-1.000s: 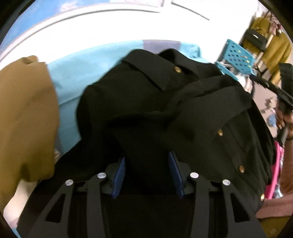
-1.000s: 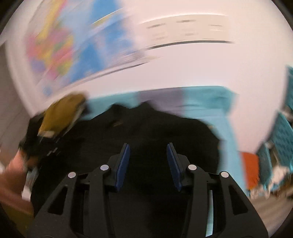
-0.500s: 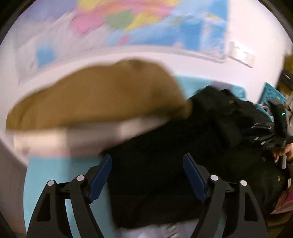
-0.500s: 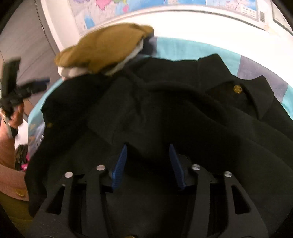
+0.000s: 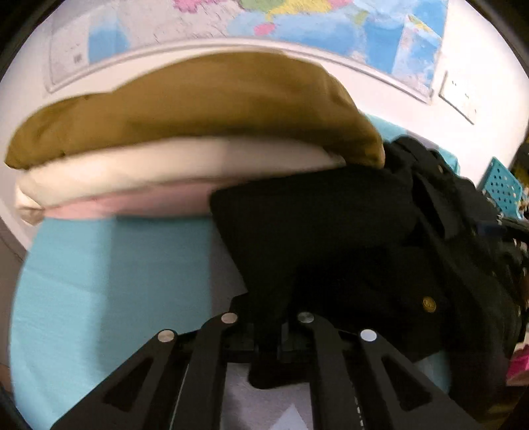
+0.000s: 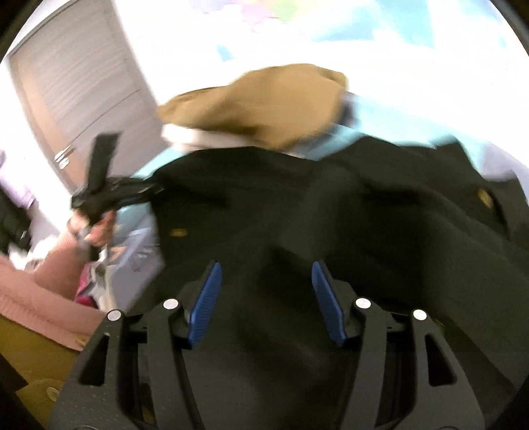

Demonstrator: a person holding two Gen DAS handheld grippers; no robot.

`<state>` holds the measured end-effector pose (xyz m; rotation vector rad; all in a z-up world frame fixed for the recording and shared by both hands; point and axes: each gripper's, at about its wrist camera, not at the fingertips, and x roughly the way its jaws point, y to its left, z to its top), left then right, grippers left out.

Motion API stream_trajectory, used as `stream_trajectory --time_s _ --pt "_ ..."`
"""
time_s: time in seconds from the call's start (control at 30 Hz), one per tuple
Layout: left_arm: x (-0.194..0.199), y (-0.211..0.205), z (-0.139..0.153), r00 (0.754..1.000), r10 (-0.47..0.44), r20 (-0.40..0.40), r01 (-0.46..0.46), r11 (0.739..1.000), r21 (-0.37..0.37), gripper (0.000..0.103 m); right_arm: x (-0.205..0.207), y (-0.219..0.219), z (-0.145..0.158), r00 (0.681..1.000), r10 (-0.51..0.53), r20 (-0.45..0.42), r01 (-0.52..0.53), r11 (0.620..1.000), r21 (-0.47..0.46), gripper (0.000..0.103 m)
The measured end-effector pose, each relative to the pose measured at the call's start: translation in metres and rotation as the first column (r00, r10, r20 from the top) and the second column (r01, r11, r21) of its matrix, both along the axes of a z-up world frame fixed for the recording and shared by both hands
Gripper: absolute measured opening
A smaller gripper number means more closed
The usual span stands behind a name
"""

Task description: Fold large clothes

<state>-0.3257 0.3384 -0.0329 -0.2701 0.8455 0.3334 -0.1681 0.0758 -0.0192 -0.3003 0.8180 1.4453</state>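
Note:
A black jacket with gold buttons lies rumpled on a turquoise cover. My left gripper is shut on the jacket's left edge, and a fold of black cloth is pinched between its fingers. In the right wrist view the same jacket fills the middle, and the left gripper shows at its far left corner, held by a hand. My right gripper hovers over the jacket with its jaws opening. Black cloth lies under the gap, and the blue pads do not press on it.
A stack of folded clothes, mustard on cream on pink, sits at the back of the cover, touching the jacket; it also shows in the right wrist view. A blue perforated basket stands at the right. A wall map hangs behind, a door at the left.
My left gripper swung left to the jacket's edge, spread wide, then shut on the cloth. My right gripper's jaws widened as it turned over the jacket towards the folded stack.

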Motion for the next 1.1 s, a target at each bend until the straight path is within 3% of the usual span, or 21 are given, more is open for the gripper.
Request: stream_trajectory --time_s 0.17,0.27,0.33,0.4,0.43,0.47,0.5,0.53,0.63,0.77,0.8,0.83,0.87,0.93,1.0,1.1 --pt "0.001 -0.019 0.051 0.994 -0.064 0.085 0.056 0.994 0.095 0.004 -0.066 0.054 0.010 0.974 0.202 0.104 -0.204 0.979 0.012 0.077" --pt "0.008 -0.035 0.073 0.990 -0.110 0.084 0.097 0.985 0.142 0.004 -0.096 0.096 -0.007 0.949 0.245 0.197 -0.234 0.969 -0.079 0.076" --pt "0.013 -0.040 0.082 0.989 -0.130 0.074 0.117 0.980 0.160 0.004 -0.104 0.117 -0.021 0.948 0.214 0.236 -0.186 0.973 -0.134 0.069" --pt "0.018 -0.045 0.089 0.986 -0.160 0.055 0.148 0.974 0.173 0.004 -0.111 0.130 -0.033 0.940 0.219 0.263 -0.179 0.969 -0.168 0.045" --pt "0.017 -0.047 0.091 0.984 -0.174 0.044 0.163 0.970 0.178 0.004 -0.113 0.131 -0.034 0.938 0.216 0.271 -0.176 0.970 -0.166 0.039" --pt "0.022 -0.051 0.093 0.982 -0.186 0.027 0.177 0.964 0.196 0.004 -0.113 0.129 -0.031 0.942 0.221 0.252 -0.187 0.971 -0.149 0.024" --pt "0.022 -0.049 0.094 0.981 -0.192 0.021 0.184 0.961 0.207 0.004 -0.112 0.126 -0.026 0.950 0.225 0.218 -0.201 0.971 -0.127 0.018" --pt "0.024 -0.050 0.098 0.978 -0.207 0.020 0.198 0.956 0.217 0.005 -0.106 0.119 -0.015 0.962 0.235 0.140 -0.226 0.971 -0.073 0.017" --pt "0.028 -0.048 0.119 0.968 -0.246 0.042 0.232 0.949 0.212 0.006 -0.080 0.083 0.029 0.960 0.271 -0.070 -0.260 0.956 0.136 0.016" --pt "0.048 -0.067 0.157 0.935 -0.339 0.101 0.309 0.922 0.233 0.013 -0.025 0.016 0.081 0.939 0.247 -0.238 -0.144 0.914 0.379 0.013" --pt "0.057 -0.075 0.168 0.915 -0.383 0.130 0.350 0.910 0.220 0.025 -0.005 -0.011 0.093 0.931 0.221 -0.289 -0.074 0.893 0.444 0.013" --pt "0.067 -0.083 0.177 0.901 -0.406 0.153 0.372 0.905 0.207 0.048 0.006 -0.026 0.097 0.928 0.201 -0.314 -0.033 0.882 0.469 0.013" --pt "0.073 -0.088 0.182 0.893 -0.418 0.168 0.384 0.901 0.202 0.057 0.022 -0.050 0.099 0.921 0.171 -0.349 0.029 0.866 0.500 0.013" --pt "0.089 -0.102 0.188 0.850 -0.478 0.219 0.452 0.877 0.162 0.066 0.049 -0.095 0.095 0.912 0.068 -0.405 0.165 0.843 0.512 0.013" --pt "0.099 -0.112 0.180 0.828 -0.510 0.233 0.495 0.860 0.127 0.074 0.070 -0.127 0.080 0.886 -0.028 -0.463 0.278 0.831 0.482 0.013" --pt "0.114 -0.123 0.152 0.832 -0.520 0.194 0.508 0.854 0.111 0.075 0.096 -0.164 0.042 0.810 -0.191 -0.555 0.440 0.823 0.359 0.017"
